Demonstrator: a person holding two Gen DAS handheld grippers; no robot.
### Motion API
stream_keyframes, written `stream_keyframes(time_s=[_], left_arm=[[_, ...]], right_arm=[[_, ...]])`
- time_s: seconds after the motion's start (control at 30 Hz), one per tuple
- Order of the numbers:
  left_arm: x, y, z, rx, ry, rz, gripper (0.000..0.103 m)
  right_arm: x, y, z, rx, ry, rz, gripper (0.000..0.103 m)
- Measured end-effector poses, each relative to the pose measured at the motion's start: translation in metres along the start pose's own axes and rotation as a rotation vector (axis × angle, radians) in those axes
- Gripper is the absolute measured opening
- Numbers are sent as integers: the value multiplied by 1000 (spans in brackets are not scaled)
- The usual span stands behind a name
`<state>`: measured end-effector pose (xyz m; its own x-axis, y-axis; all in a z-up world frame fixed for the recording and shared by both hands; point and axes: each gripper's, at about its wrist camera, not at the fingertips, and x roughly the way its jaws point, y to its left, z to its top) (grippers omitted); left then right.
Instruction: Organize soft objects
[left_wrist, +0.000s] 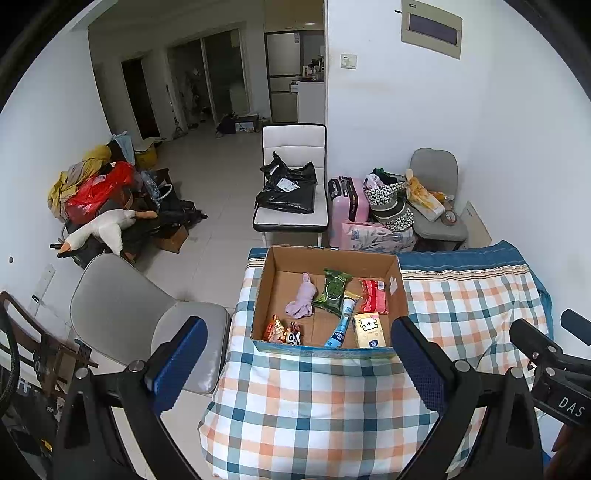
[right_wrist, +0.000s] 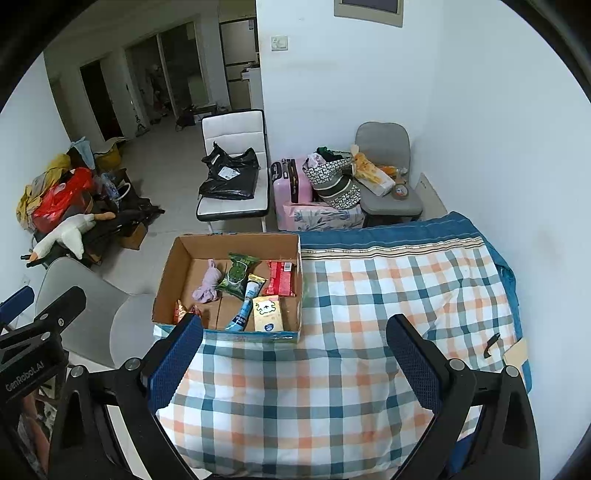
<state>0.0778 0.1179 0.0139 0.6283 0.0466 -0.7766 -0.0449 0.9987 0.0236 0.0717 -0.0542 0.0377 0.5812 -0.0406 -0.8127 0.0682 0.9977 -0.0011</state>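
Soft items sit in cardboard box, box on bed w/ plaid cover, toward bed's left edge. Inside: lilac sock bundle mid-left, green wipes pack beside it, red packet by right wall, blue tube lying lengthwise, cream tissue pack at near-right corner, snack bags at near-left corner. Laid flat in one layer, prob. so each stays visible & reachable; some touching, overlap hard to judge.

Left claw spread wide, nothing between pads, held above bed just short of box's near wall. Right claw likewise spread & empty, aimed at plaid cover right of box. Both pulled back from box, so no grip in progress; looks like a pause between placements or job close to done.

Small dark object on cover near right edge, identity unclear. Rest of cover bare of loose soft items as far as visible. Next pick, if any, unclear from here.
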Motion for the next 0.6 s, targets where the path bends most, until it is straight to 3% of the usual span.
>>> stream_keyframes(time_s=[0.6], left_arm=[[-1, -2, -2, -3, 2, 1, 102]], right_arm=[[1, -3, -2, 2, -4, -10, 101]])
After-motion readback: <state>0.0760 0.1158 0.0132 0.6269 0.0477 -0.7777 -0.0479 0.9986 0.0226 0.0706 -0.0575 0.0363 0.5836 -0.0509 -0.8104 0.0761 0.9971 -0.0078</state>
